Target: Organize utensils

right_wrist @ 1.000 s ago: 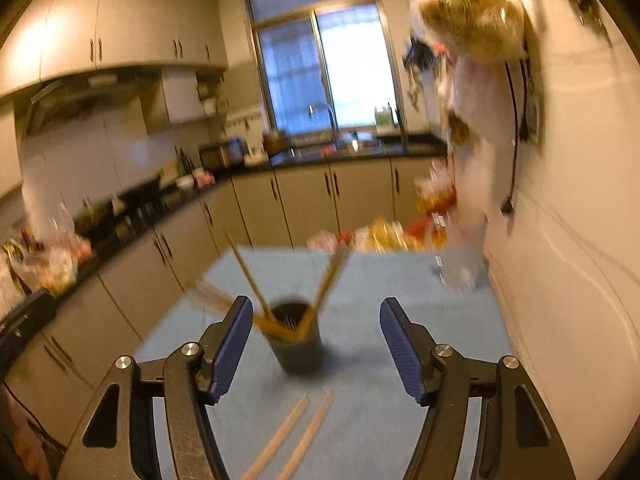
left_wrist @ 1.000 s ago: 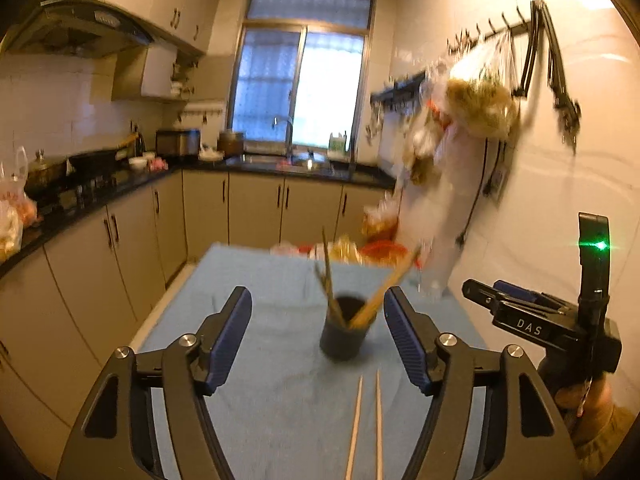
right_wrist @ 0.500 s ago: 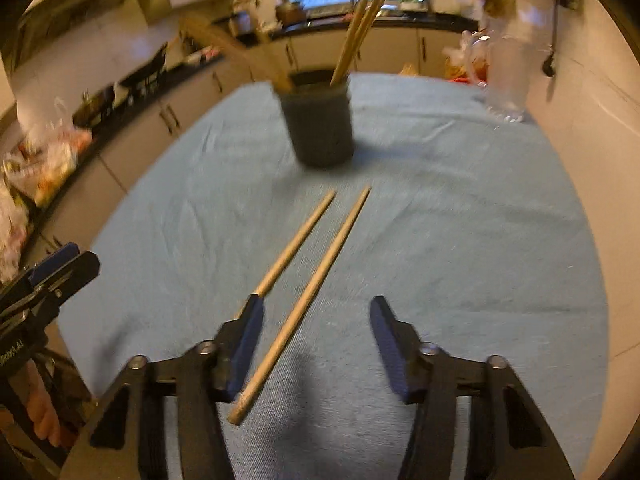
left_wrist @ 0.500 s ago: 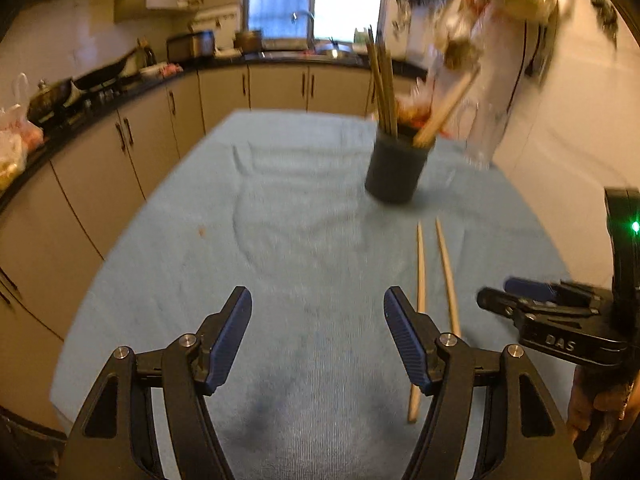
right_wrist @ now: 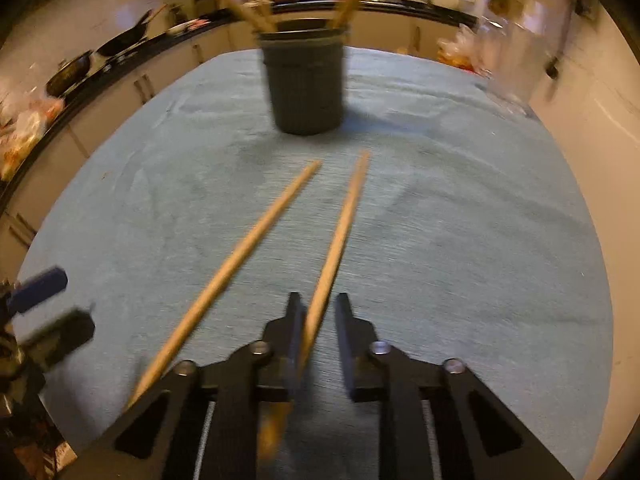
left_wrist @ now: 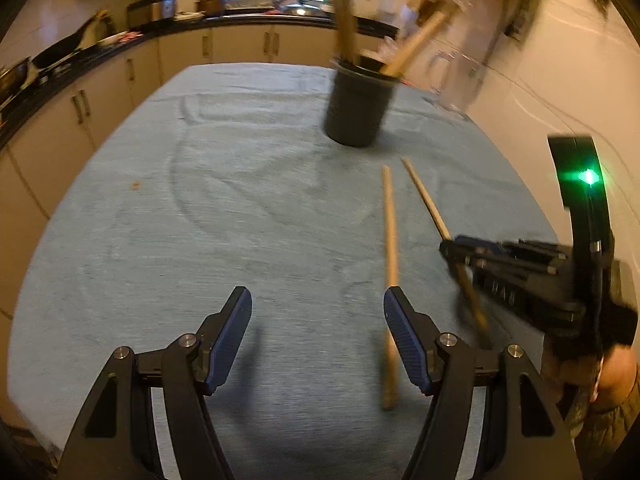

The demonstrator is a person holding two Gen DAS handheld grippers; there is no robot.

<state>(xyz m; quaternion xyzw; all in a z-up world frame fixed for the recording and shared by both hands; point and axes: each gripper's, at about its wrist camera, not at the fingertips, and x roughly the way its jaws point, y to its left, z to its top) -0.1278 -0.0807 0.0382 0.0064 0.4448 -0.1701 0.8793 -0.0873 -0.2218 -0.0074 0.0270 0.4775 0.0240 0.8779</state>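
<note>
Left tongs [left_wrist: 316,334] spread wide, ribbed blue pads, above blue cloth-covered desk [left_wrist: 200,220]. Left wooden chopstick [right_wrist: 228,272] flat on cloth. Right chopstick [right_wrist: 340,232] between narrowed right tongs [right_wrist: 318,320], gap remaining. Dark ribbed cylindrical holder [right_wrist: 306,80] beyond.

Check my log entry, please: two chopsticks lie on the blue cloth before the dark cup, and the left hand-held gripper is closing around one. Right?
Wrong hand-held gripper. The right wrist view shows the right one closing around a chopstick; the left is open, holding nothing. Both chopsticks lie on the cloth before the cup.
</note>
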